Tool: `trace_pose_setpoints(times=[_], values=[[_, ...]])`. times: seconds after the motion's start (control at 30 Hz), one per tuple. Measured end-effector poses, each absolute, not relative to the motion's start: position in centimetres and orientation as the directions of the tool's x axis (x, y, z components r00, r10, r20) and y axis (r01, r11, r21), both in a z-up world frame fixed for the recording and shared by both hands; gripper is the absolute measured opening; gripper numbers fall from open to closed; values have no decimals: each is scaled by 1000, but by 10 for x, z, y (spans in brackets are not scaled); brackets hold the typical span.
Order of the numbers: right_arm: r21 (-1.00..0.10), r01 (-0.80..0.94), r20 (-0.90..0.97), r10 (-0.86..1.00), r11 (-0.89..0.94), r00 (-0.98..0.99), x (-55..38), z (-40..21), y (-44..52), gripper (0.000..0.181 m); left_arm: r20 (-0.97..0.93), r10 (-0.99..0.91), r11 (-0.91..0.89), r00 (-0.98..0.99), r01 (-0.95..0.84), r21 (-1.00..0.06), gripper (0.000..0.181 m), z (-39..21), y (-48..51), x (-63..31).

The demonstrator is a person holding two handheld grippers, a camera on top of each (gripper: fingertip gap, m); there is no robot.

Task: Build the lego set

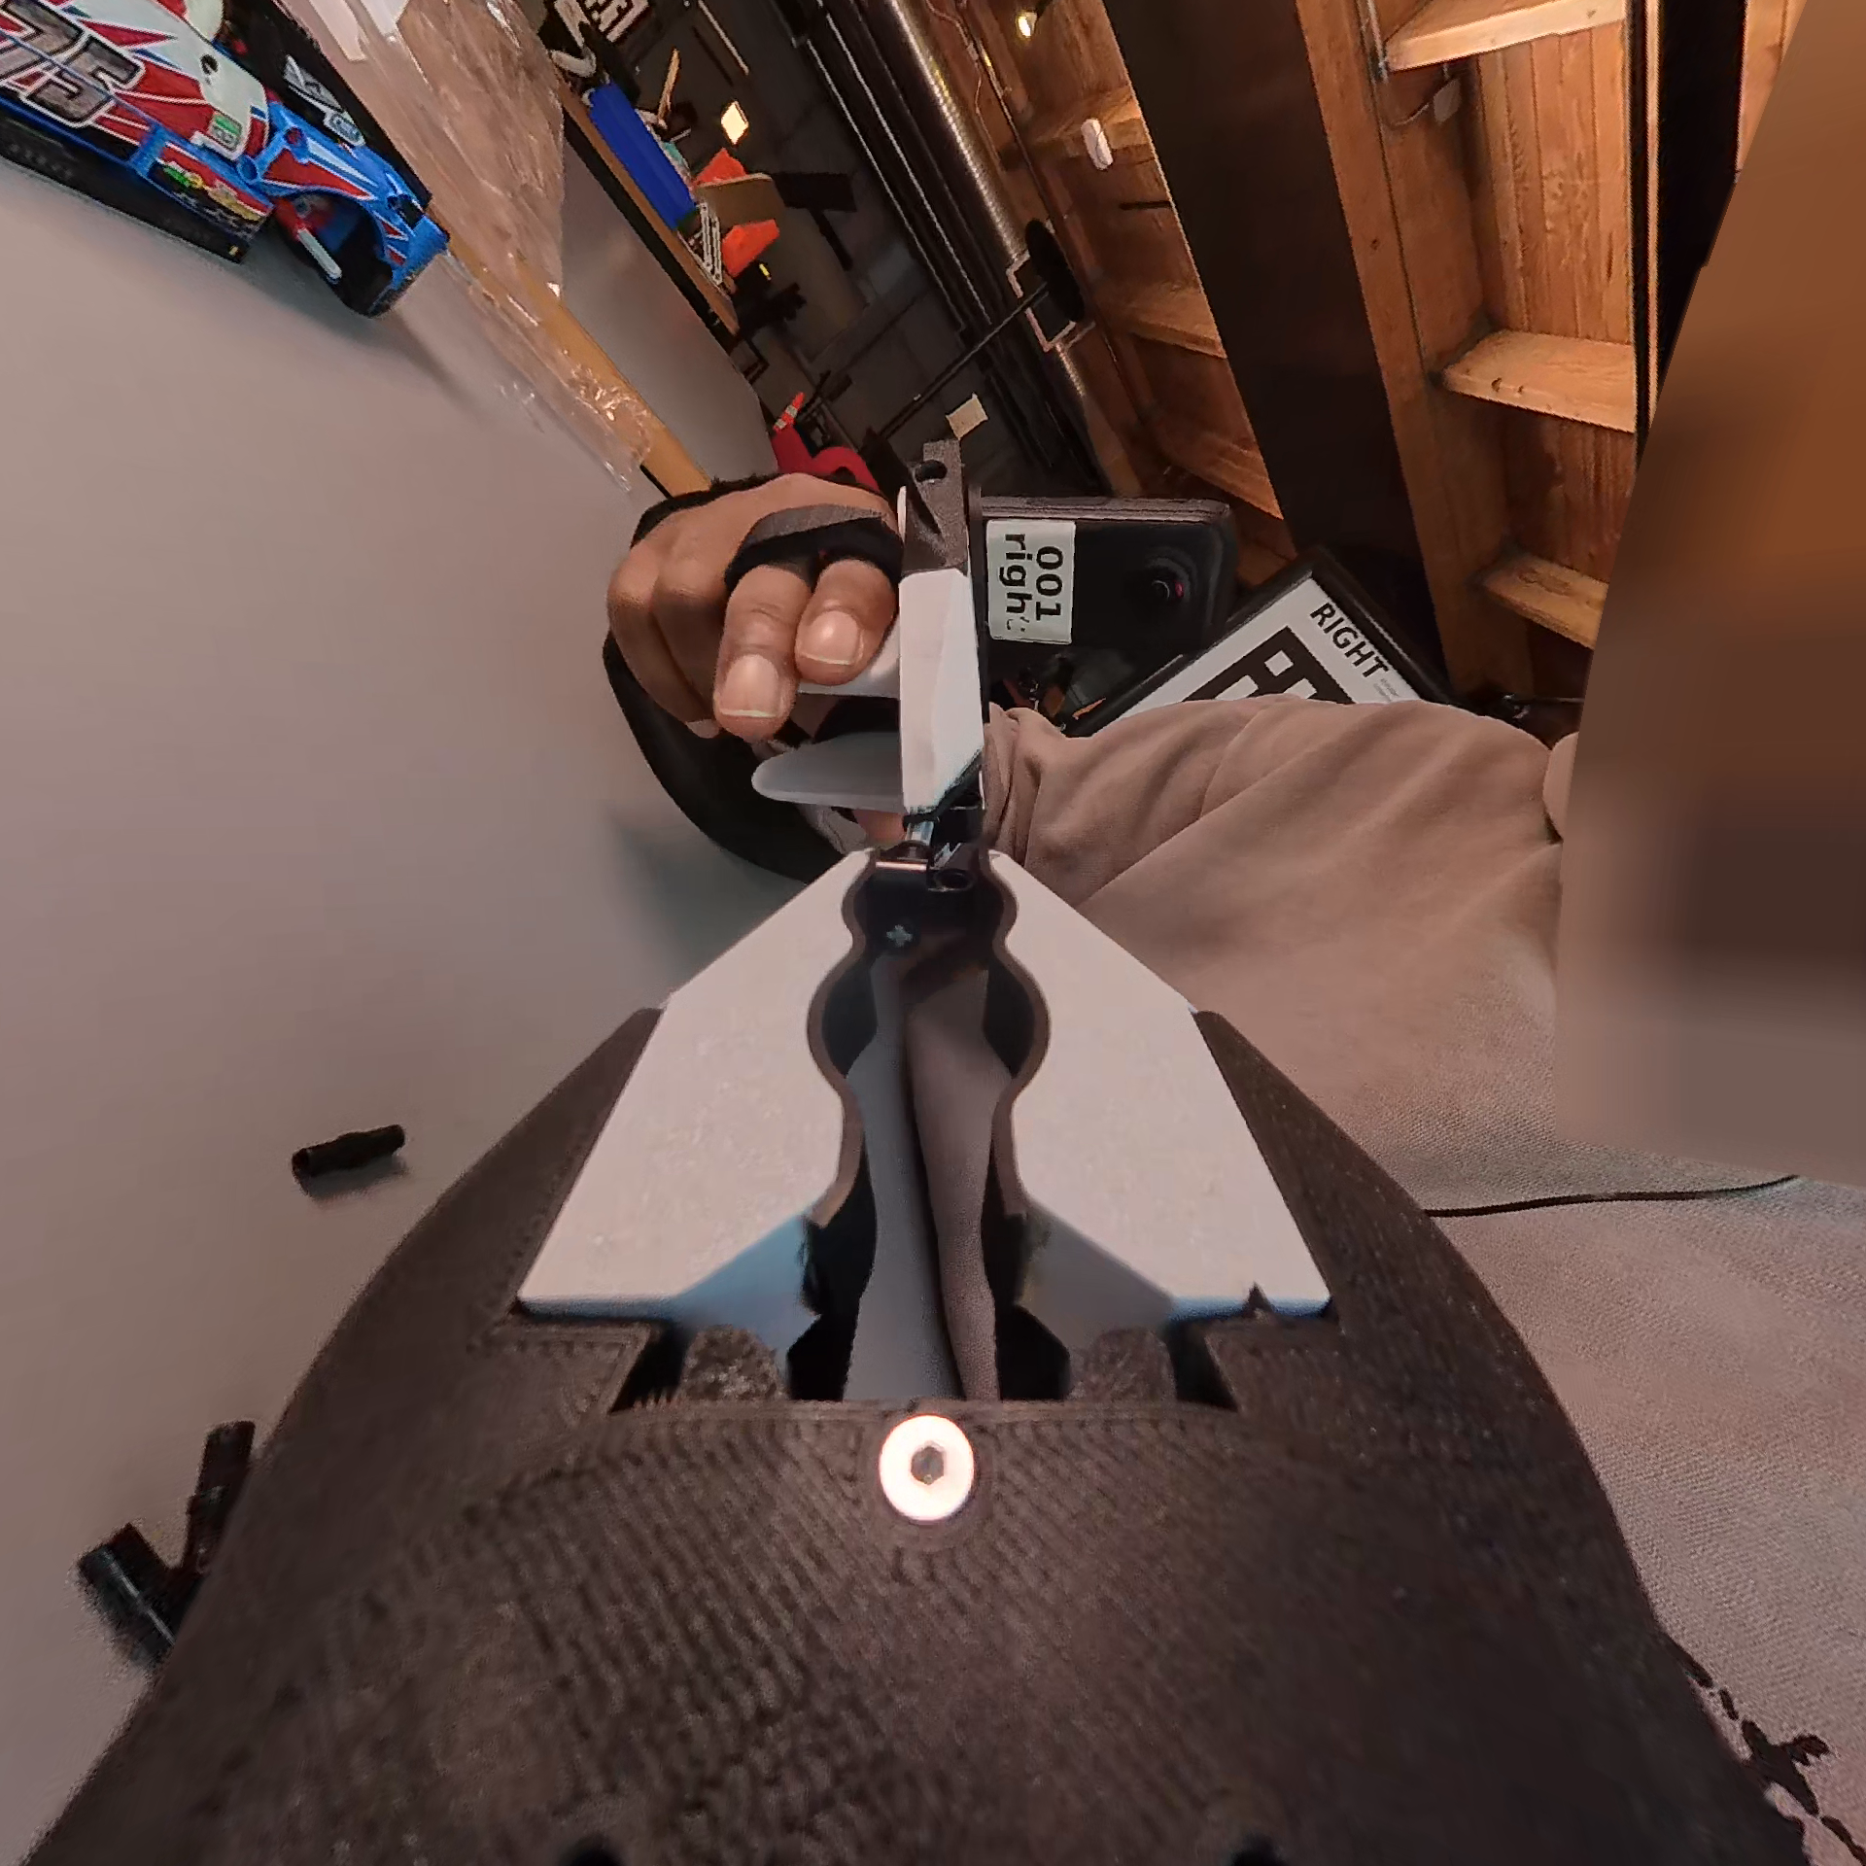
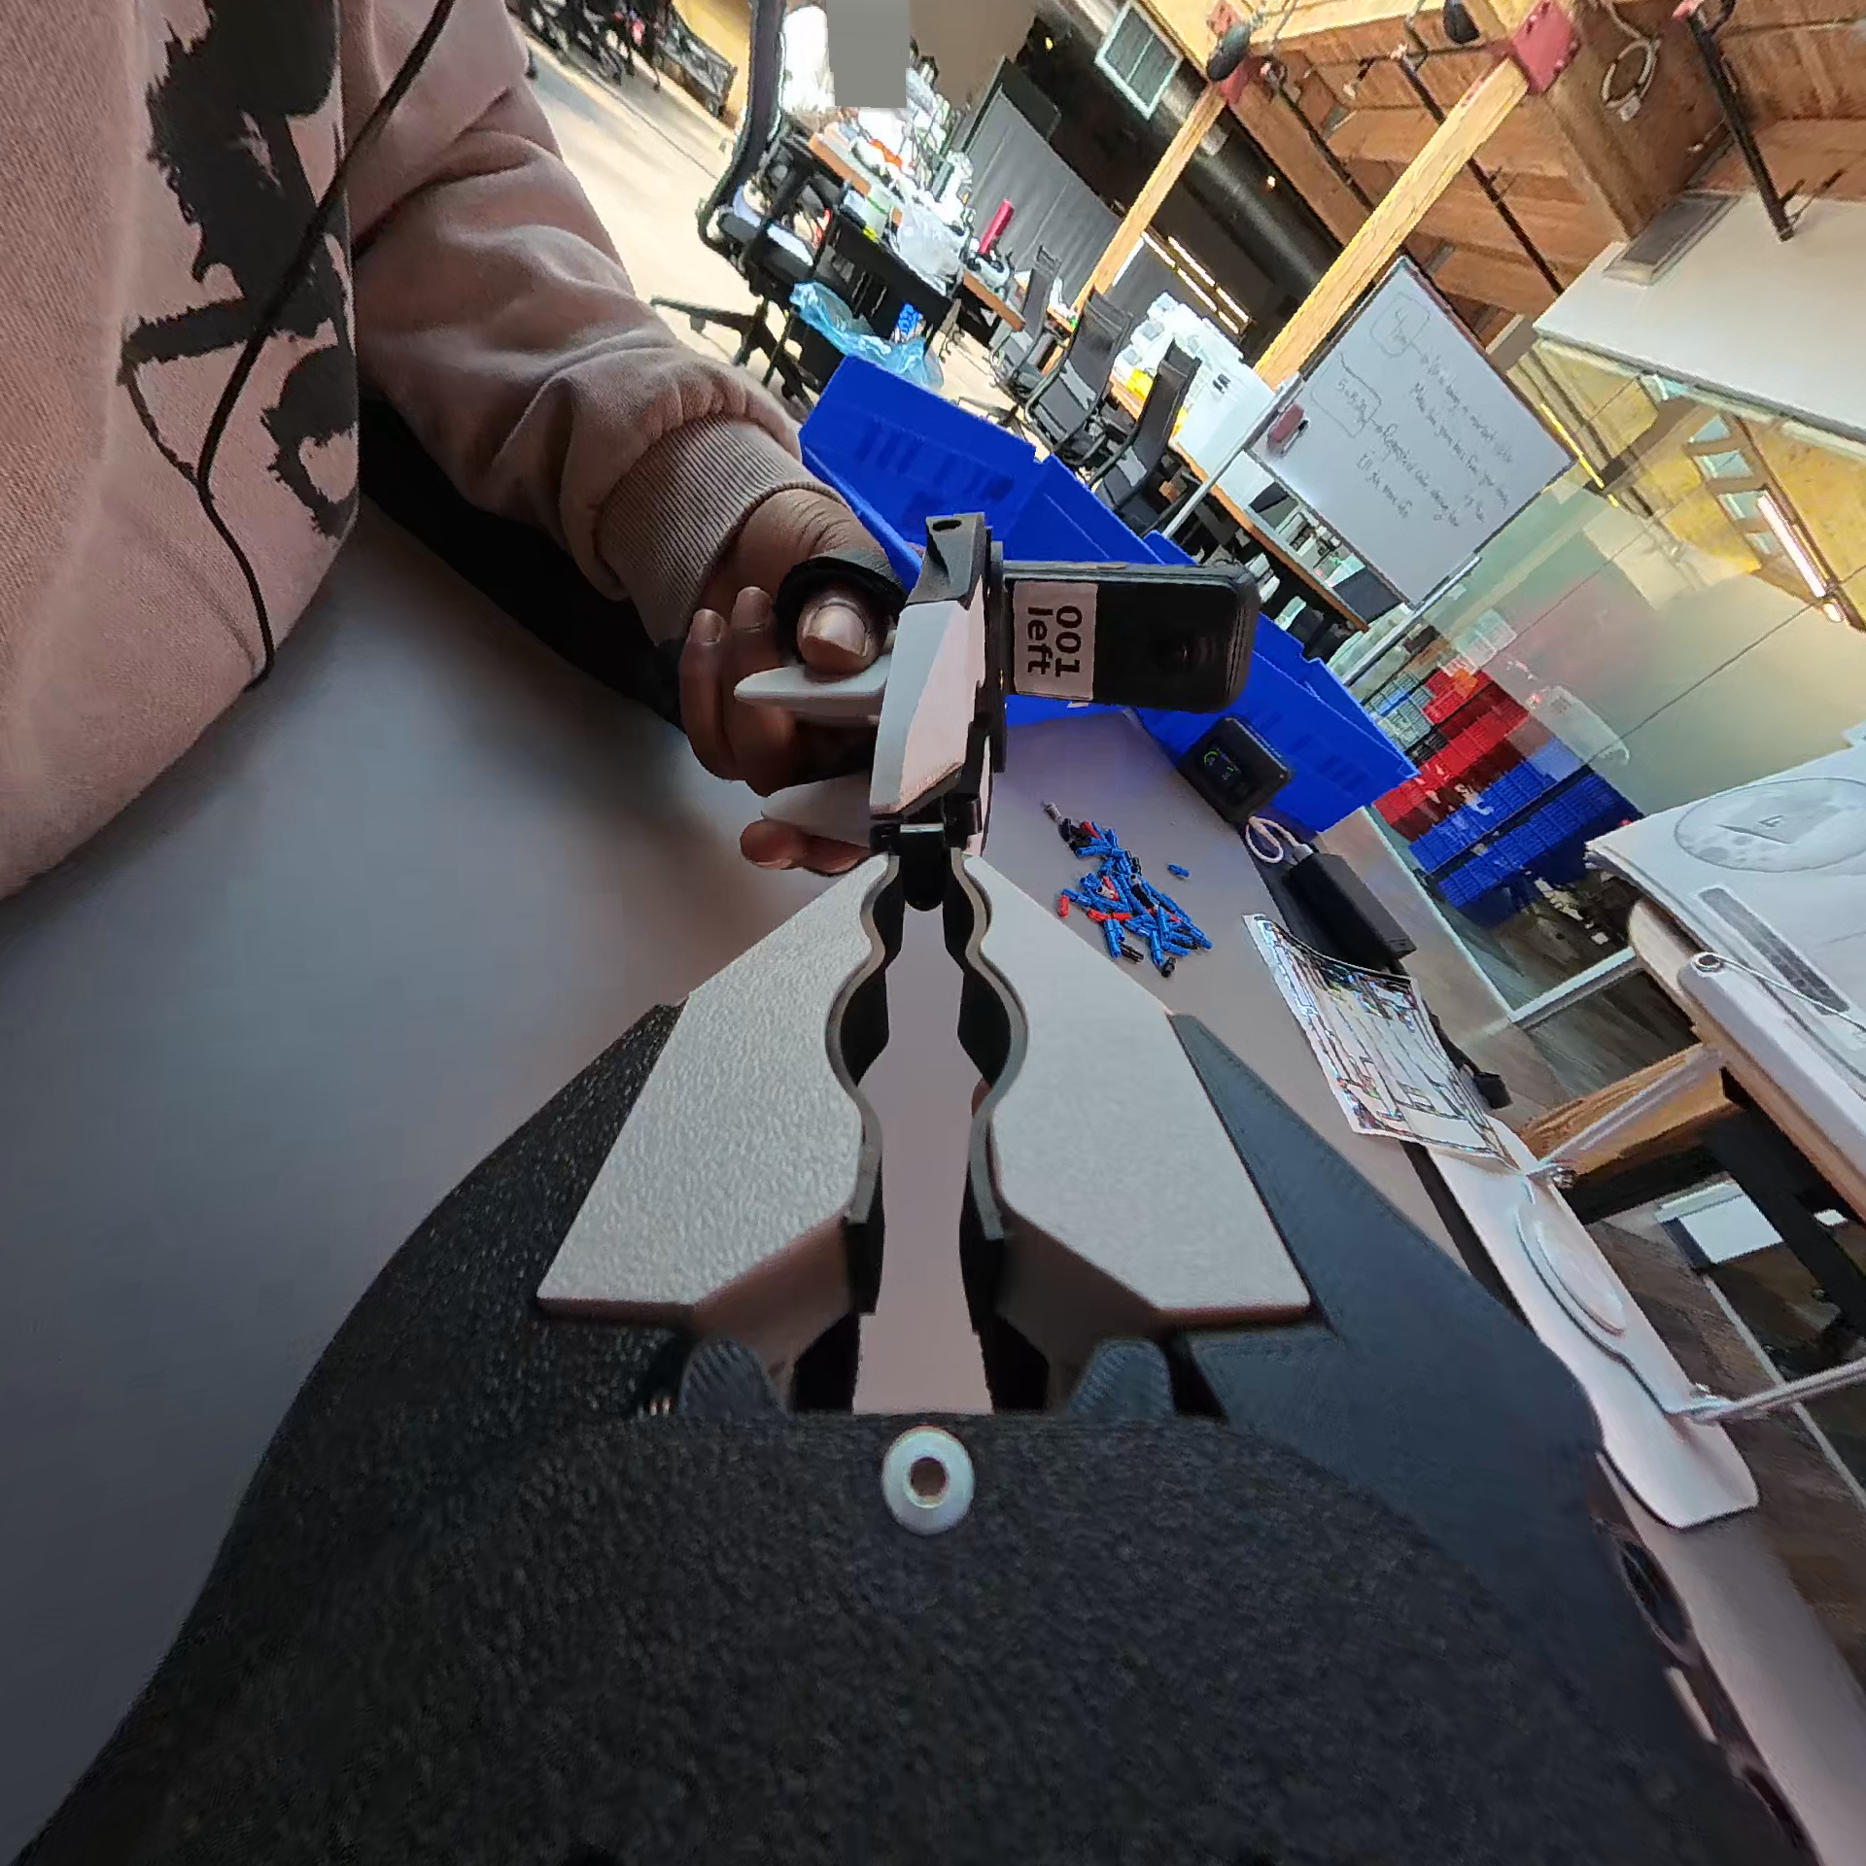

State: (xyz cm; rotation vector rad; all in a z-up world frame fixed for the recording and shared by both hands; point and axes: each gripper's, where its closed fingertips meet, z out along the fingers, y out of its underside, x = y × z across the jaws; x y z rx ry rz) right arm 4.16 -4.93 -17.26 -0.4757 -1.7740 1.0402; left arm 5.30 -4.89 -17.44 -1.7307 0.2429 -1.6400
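Desk point(image 2: 252, 909): smooth grey matte top; carries the loose parts, while the work itself is held above it.
Blue bins point(image 2: 939, 475): moulded plastic, ranged along the far edge of the desk, presumably for part storage.
Left claw point(image 1: 924, 870): pale textured fingers with wavy dark inner edges, drawn nearly together at the tips and pinching a small black lego piece point(image 1: 902, 863).
Right claw point(image 2: 921, 876): same build, tips closed on a black lego piece point(image 2: 919, 889); the two claws meet tip to tip in mid-air, which suggests the parts are being pressed together.
Join: whether both claws hold one assembly or two separate parts cannot be told; the pieces are too small and dark.
Instruction sheet point(image 2: 1363, 1040): printed paper, flat on the desk to the right.
Pin pile point(image 2: 1131, 904): small blue, red and black connector pins, heaped near the sheet, within reach.
Loose black pin point(image 1: 348, 1151): short cylinder, lying alone on the desk.
Black parts point(image 1: 162, 1545): partly hidden at the left view's lower edge.
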Motion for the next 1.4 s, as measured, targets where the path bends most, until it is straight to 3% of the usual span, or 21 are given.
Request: trace_pose_setpoints(times=[0.3,0.47,0.57,0.67,0.83,1.03,1.27,1.4], values=[[-865,-133,488,753,483,-442,39,-170,-52,6,810,-577,-737,100,363,-570,15,-172,-51,53],[-879,-67,445,760,473,-474,39,-172,-48,6,787,-602,-713,135,351,-606,15,-173,-48,53],[-879,111,334,765,464,-550,42,-179,-42,6,674,-670,-627,311,251,-738,45,-180,-42,49],[-813,370,183,801,449,-569,50,-195,-27,6,426,-722,-485,545,41,-874,43,-199,-37,40],[-691,603,16,842,399,-539,56,-211,-32,6,190,-757,-389,625,-197,-900,39,-223,-39,56],[-576,702,-14,854,418,-520,59,-228,-41,6,44,-784,-333,619,-360,-871,28,-241,-40,72],[-456,772,-42,856,443,-516,64,-250,-48,6,24,-801,-374,598,-470,-800,17,-270,-43,79],[-448,766,-28,849,461,-527,62,-254,-49,6,20,-810,-376,586,-493,-785,15,-274,-44,80]])
